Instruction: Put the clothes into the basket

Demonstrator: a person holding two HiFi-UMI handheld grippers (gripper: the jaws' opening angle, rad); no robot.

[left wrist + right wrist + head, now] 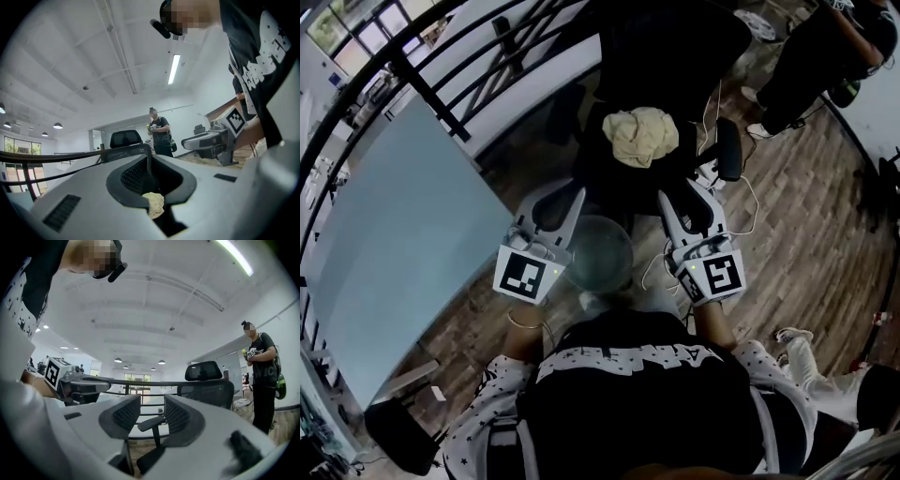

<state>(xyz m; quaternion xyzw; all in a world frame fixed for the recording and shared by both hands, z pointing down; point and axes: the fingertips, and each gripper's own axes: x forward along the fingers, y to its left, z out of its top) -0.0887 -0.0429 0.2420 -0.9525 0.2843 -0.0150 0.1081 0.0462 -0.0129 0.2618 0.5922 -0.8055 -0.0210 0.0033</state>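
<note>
A crumpled cream cloth (640,136) lies on the seat of a black office chair (675,56) in front of me. My left gripper (574,199) points at the chair from the left, short of the cloth. Its jaws are shut with nothing in them, and the cloth (153,204) shows beyond them in the left gripper view, low behind the left gripper (149,157). My right gripper (686,202) points at the chair's right side. The right gripper (152,411) stands open and empty, with the chair's armrest (150,423) showing through the gap. A round translucent container (598,253) sits between the two grippers, close to my body.
A large pale blue-grey panel (394,244) lies to the left, and a black railing (487,47) runs behind it. Another person (825,56) stands at the upper right on the wooden floor. The chair's right armrest (728,148) juts out beside my right gripper.
</note>
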